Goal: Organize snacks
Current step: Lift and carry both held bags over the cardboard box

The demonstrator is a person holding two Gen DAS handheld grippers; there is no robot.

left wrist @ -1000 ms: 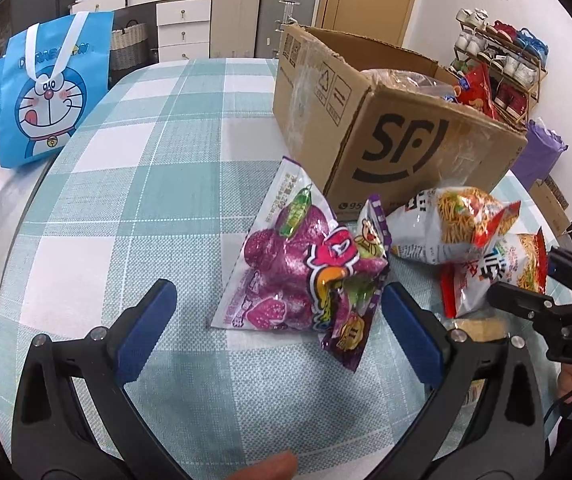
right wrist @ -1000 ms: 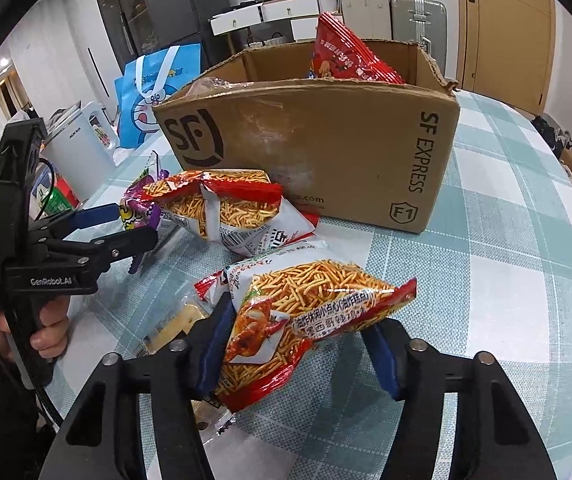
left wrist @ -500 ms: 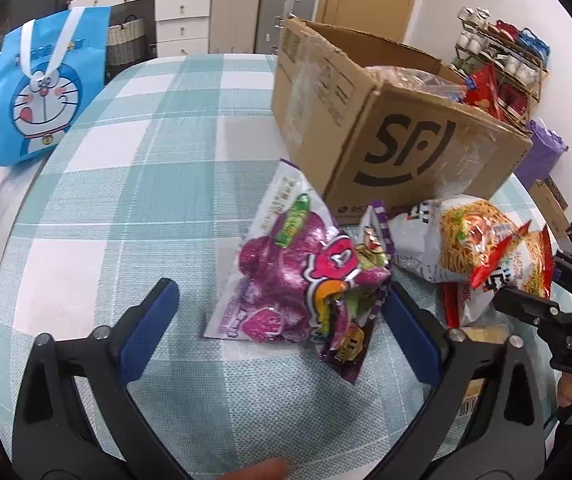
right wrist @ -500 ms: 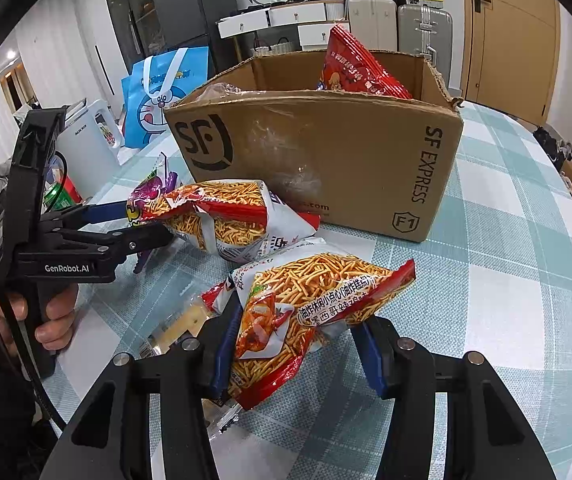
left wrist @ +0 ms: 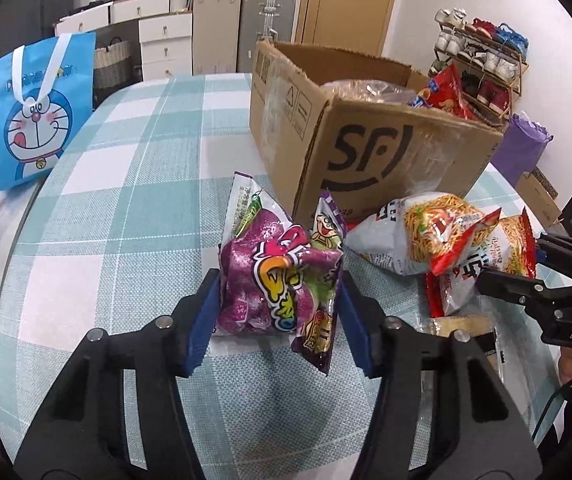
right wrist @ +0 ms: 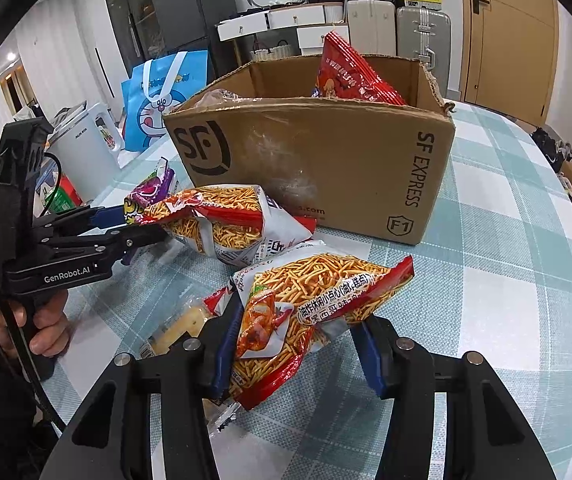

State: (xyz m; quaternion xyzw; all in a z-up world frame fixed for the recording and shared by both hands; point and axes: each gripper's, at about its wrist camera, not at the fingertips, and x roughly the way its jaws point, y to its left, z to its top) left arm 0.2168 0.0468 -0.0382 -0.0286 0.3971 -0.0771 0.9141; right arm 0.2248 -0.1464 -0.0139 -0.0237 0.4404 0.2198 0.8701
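A: Item one, far left: blue non-woven tote bag with a cartoon cat face (left wrist: 32, 120), off the table edge. Not part of the lot.

B: Item two?

A: Crinkled purple foil snack bag with yellow lettering (left wrist: 274, 280), on the teal-and-white checked tablecloth (left wrist: 126, 208), just in front of the box. The left gripper (left wrist: 280, 312) has just been closing, and its blue pads (left wrist: 206, 320) now press the bag's two sides; the film bulges between them. A second, narrow purple sachet (left wrist: 321, 320) looks caught along the right-hand pad.

B: Handling?

A: Judged light, soft, air-filled, slippery film. Hold across the belly, as now; contents probably crush under a hard squeeze, and the sachet may slide out on lifting.

B: Item three.

A: White-and-red bag of thin fried noodle sticks (right wrist: 230, 220), lying on the cloth between the two tools, untouched.

B: Item four.

A: A matching red-edged noodle-stick bag with a crab picture (right wrist: 309, 304). The right gripper (right wrist: 297, 340) has been closing slowly on it; its jaws stand narrow, with the left pad hard against the bag and the right pad at its edge. I read that as a grip. Same handling: light, brittle inside, slick outside. Beneath it lies a clear-wrapped pale biscuit pack (right wrist: 178, 324), partly hidden.

B: Destination?

A: Presumably the open brown cardboard shipping box (right wrist: 325, 160), already holding a red foil packet (right wrist: 349, 72) and a clear plastic bag (left wrist: 361, 88).
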